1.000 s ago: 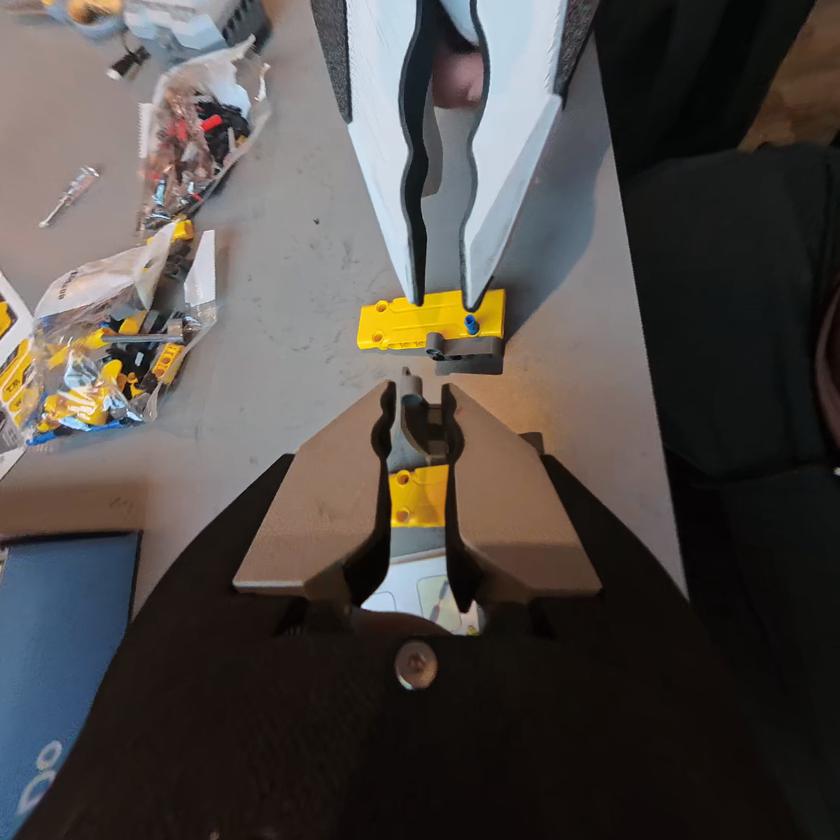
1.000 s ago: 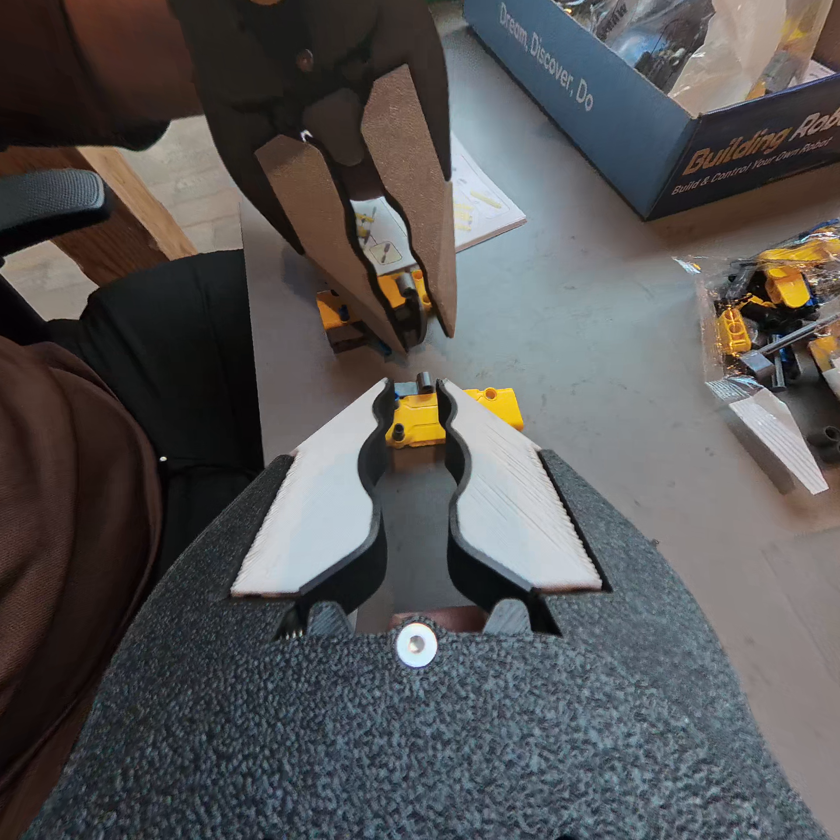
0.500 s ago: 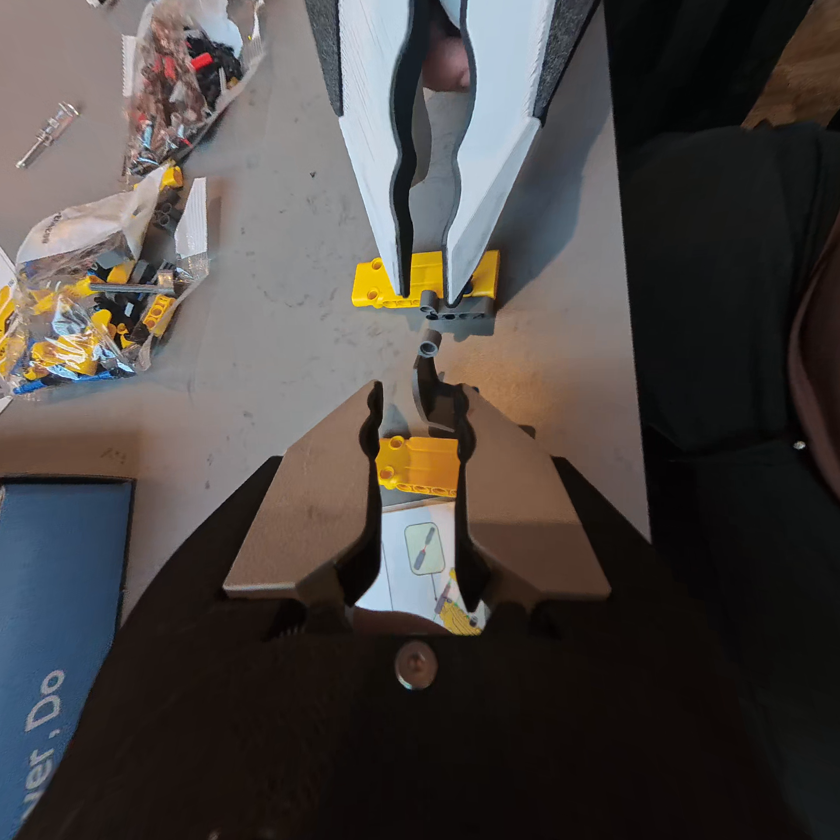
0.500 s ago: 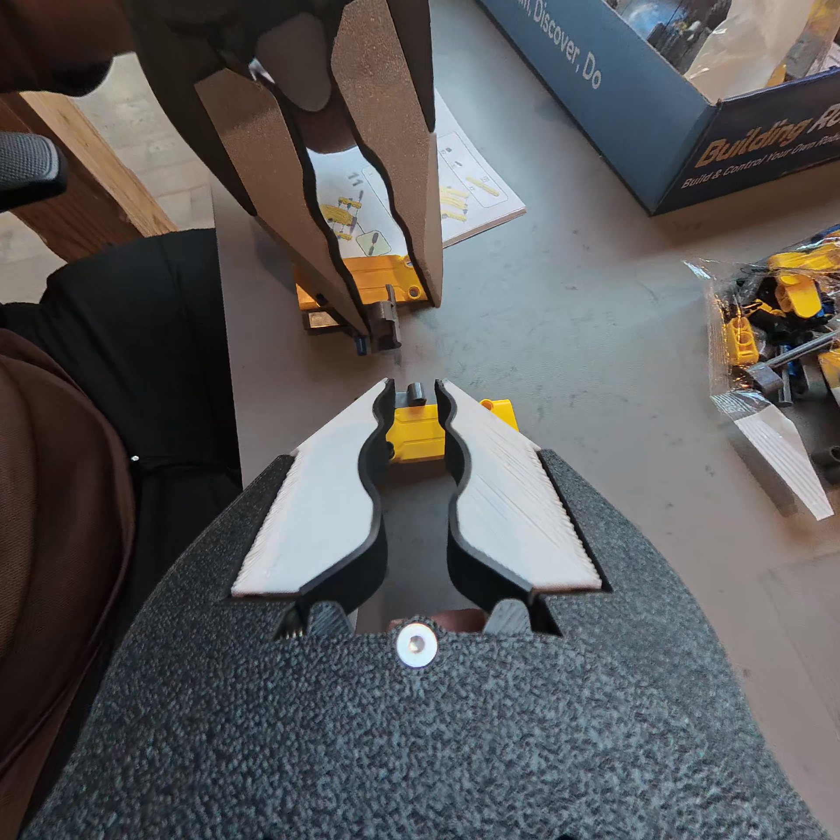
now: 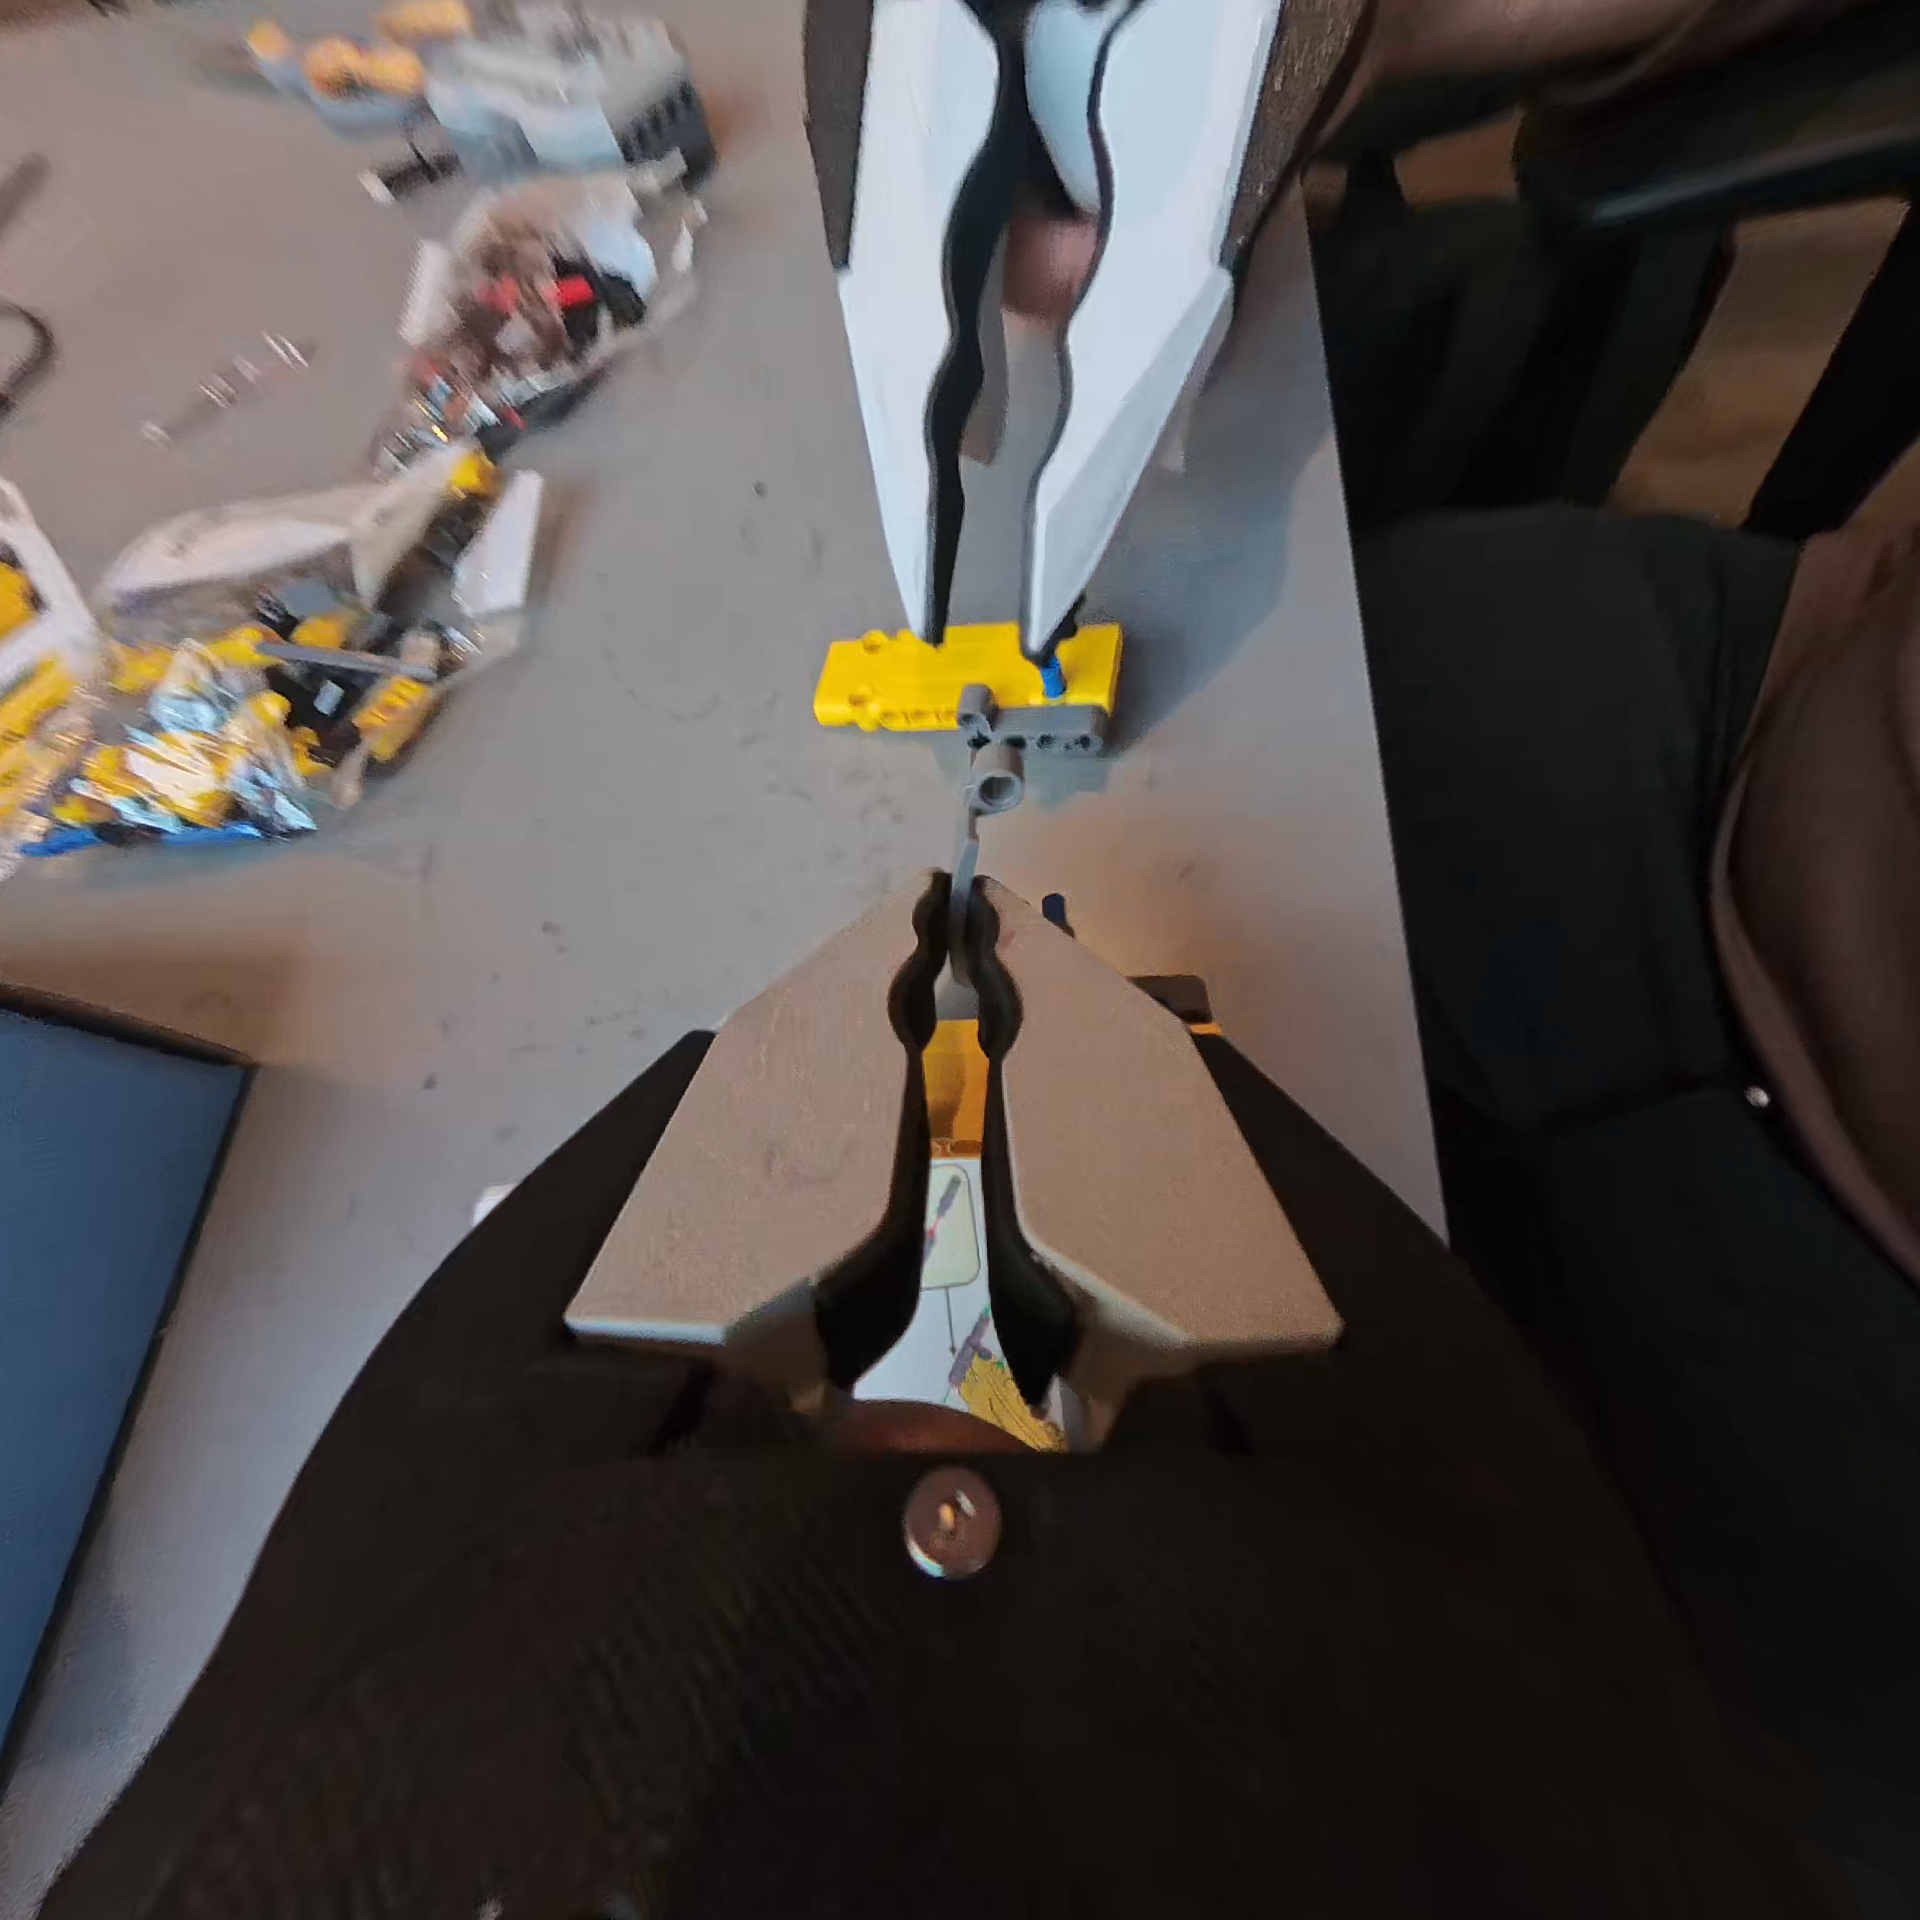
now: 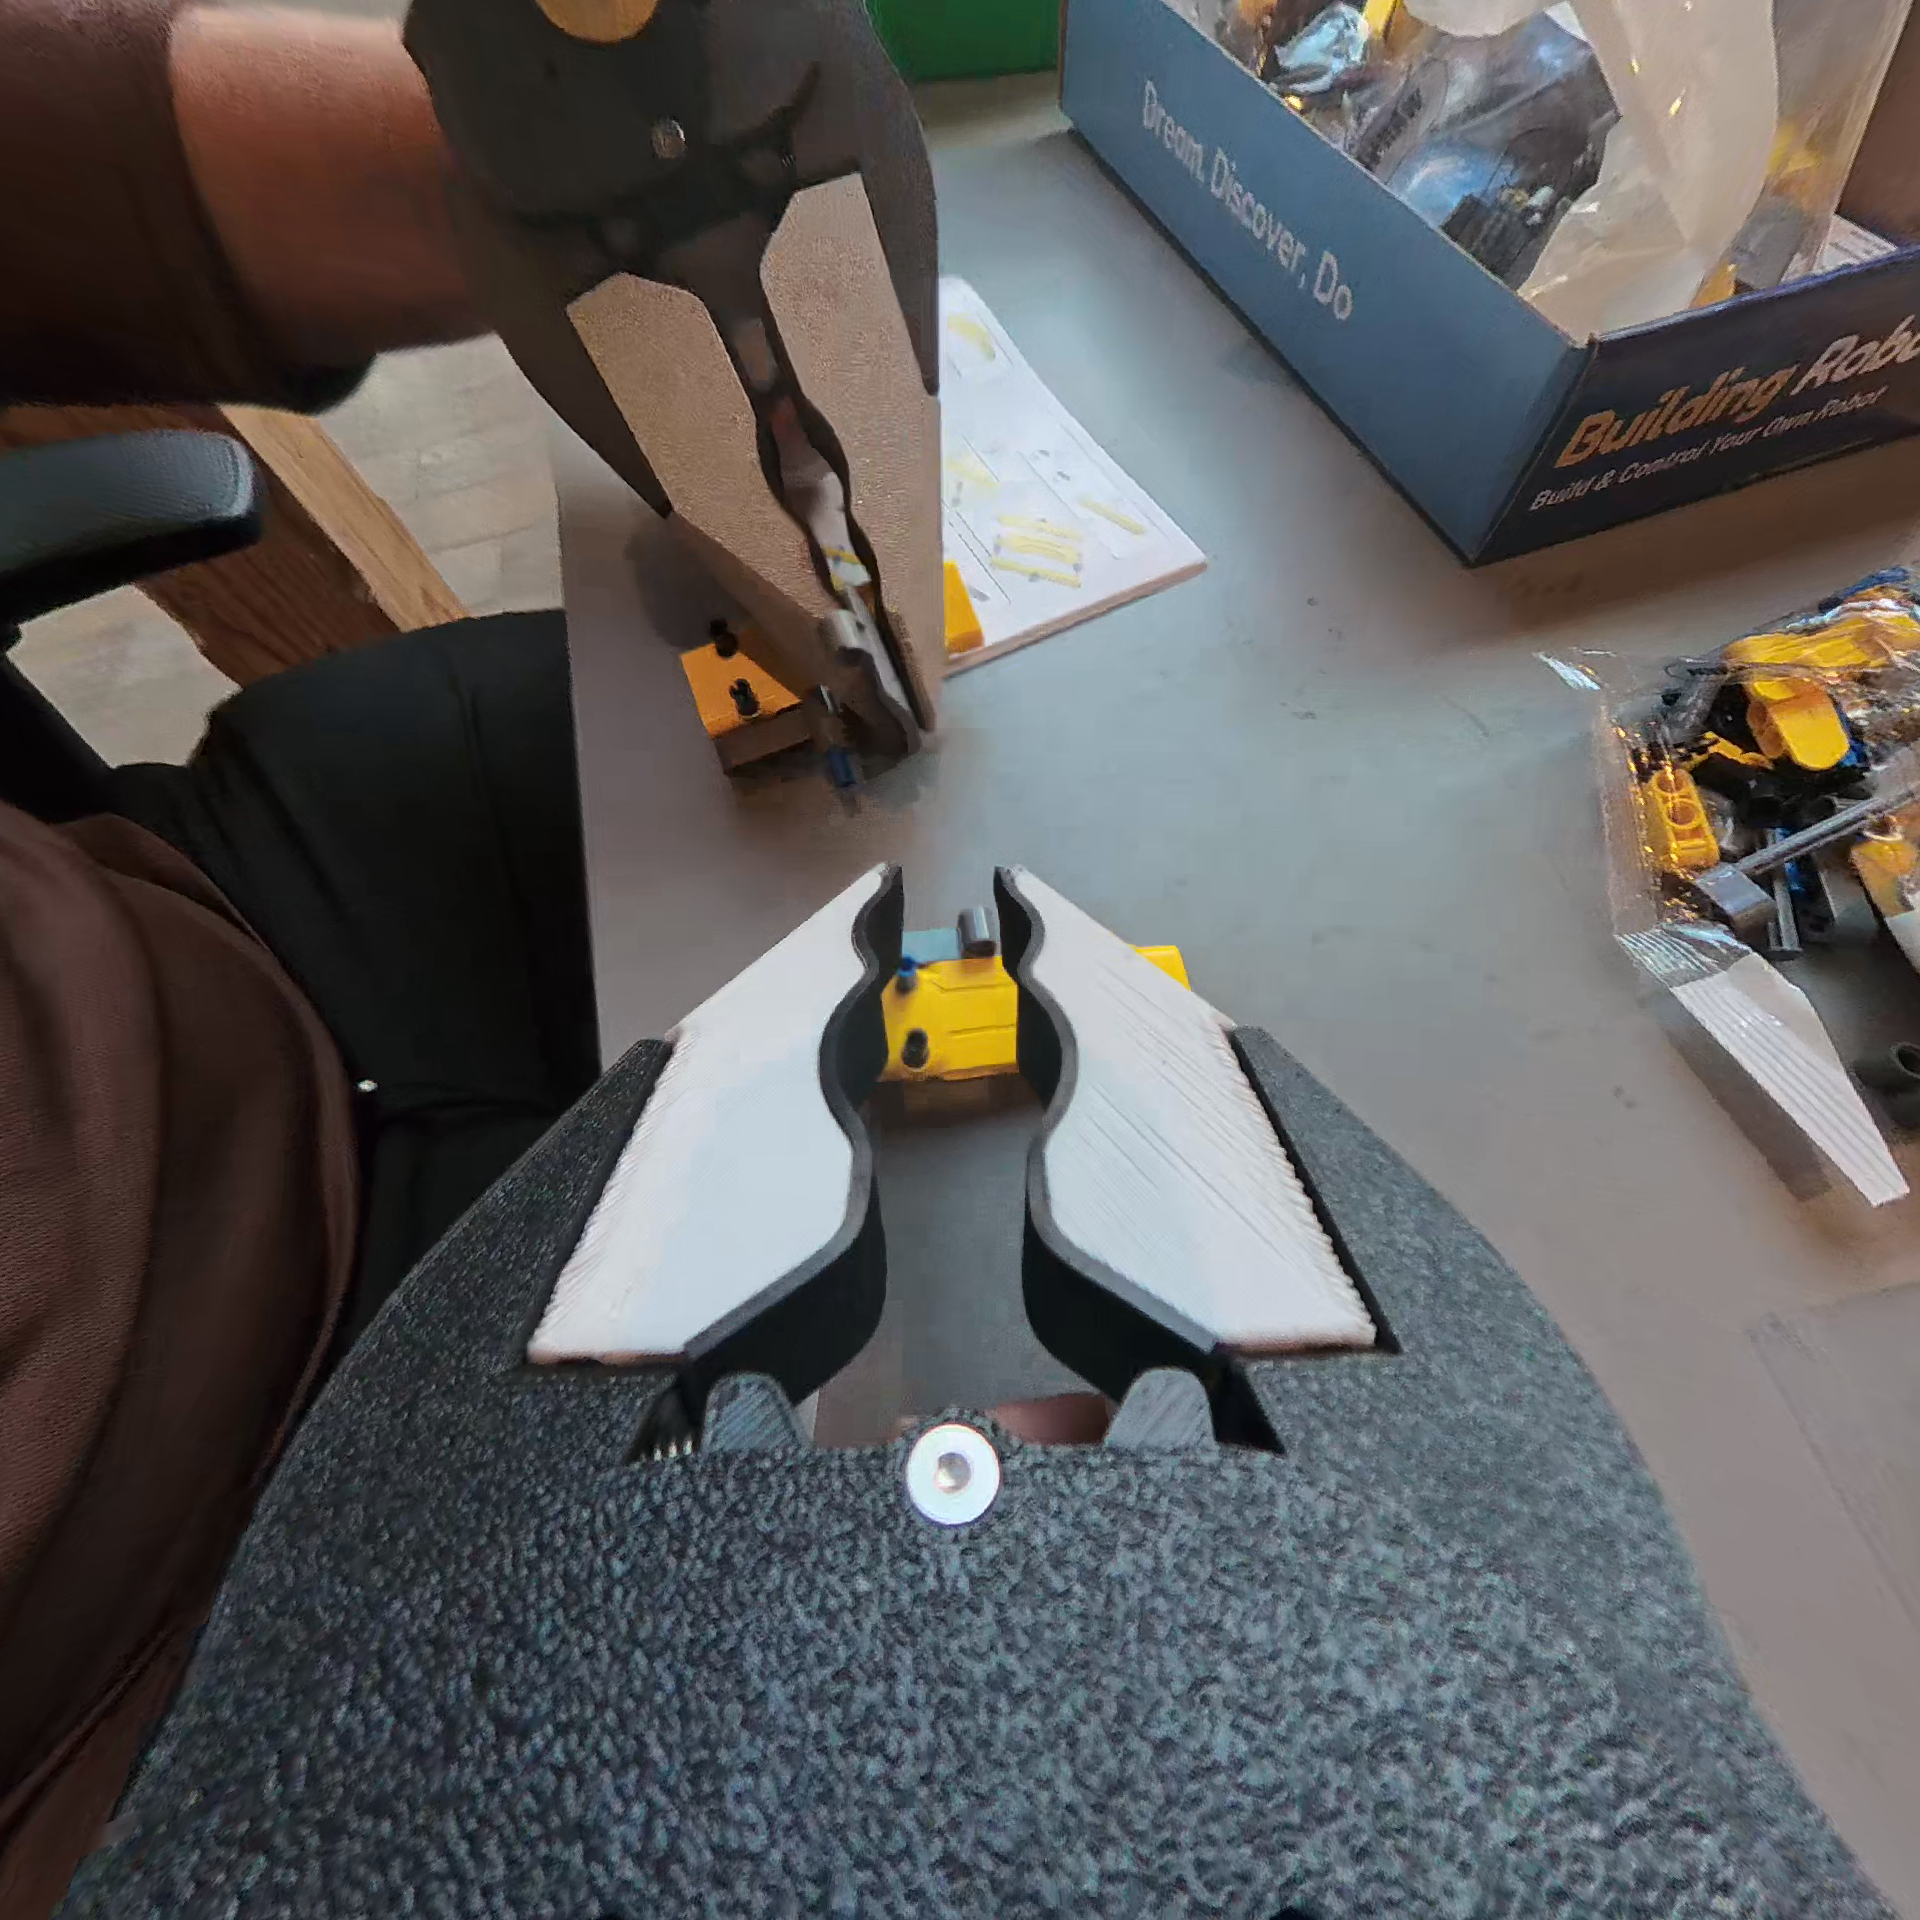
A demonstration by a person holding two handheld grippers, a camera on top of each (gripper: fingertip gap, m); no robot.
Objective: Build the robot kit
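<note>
The left gripper [image 5: 961, 906] is clamped on a thin grey lever piece [image 5: 982, 821] whose ringed end points toward 12 o'clock, just short of a yellow block [image 5: 966, 677] with a grey beam [image 5: 1039, 722] lying flat on the counter [image 5: 623, 831]. The right gripper [image 6: 948, 883] straddles that block, fingers [image 6: 1132, 1049] touching its sides.

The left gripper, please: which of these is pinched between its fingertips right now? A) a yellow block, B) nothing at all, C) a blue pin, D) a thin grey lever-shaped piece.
D: in the left wrist view the left gripper is shut on the thin grey lever piece, whose round end reaches toward the yellow block that the right gripper holds against the table.
</note>
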